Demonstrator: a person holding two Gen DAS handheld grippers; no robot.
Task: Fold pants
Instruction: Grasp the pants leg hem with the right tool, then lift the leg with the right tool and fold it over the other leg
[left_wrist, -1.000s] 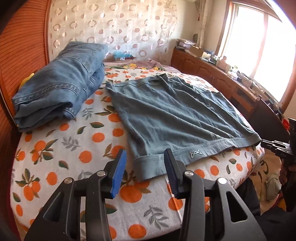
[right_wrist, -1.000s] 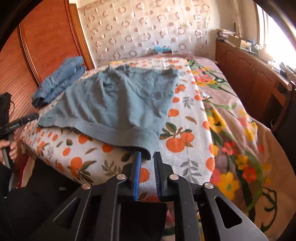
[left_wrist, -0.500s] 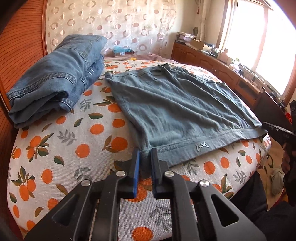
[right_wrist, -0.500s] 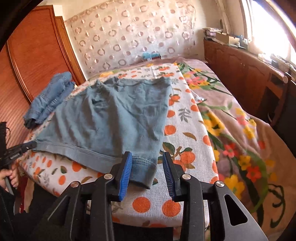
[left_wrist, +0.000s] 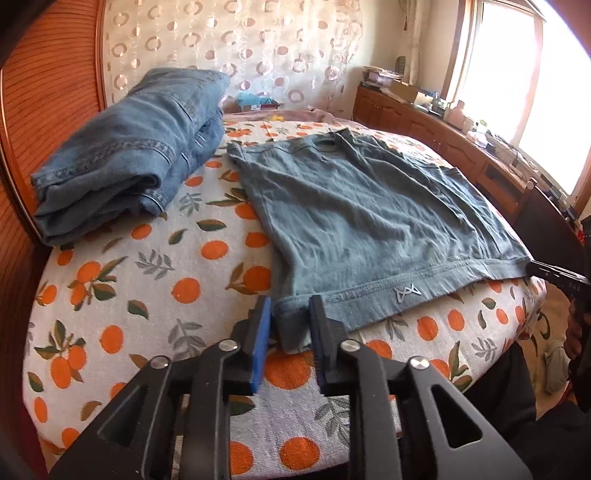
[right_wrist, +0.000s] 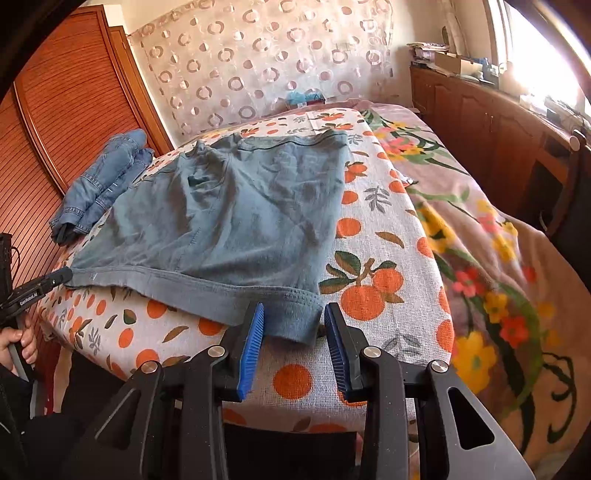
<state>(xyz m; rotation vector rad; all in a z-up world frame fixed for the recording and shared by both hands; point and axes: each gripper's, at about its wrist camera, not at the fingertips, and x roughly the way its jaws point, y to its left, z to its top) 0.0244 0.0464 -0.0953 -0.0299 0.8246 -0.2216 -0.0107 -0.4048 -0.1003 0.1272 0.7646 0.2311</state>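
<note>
Grey-blue shorts (left_wrist: 362, 218) lie flat on the orange-print bed cover (left_wrist: 155, 295), hem toward me; they also show in the right wrist view (right_wrist: 229, 221). My left gripper (left_wrist: 290, 325) is open, its blue pads either side of the hem's near left corner (left_wrist: 291, 325). My right gripper (right_wrist: 295, 332) is open, its pads either side of the hem's near right corner (right_wrist: 295, 317). The right gripper's tip shows at the far right of the left wrist view (left_wrist: 554, 275), and the left one's at the left of the right wrist view (right_wrist: 40, 284).
Folded blue jeans (left_wrist: 125, 162) lie at the bed's back left, by the wooden headboard (left_wrist: 48, 110). A floral blanket (right_wrist: 480, 229) covers the bed's right side. A wooden cabinet (right_wrist: 491, 122) with clutter runs under the window.
The left gripper was open, shut on the hem's left corner, and now stands partly open around it. The right gripper went from nearly shut to open around the right corner.
</note>
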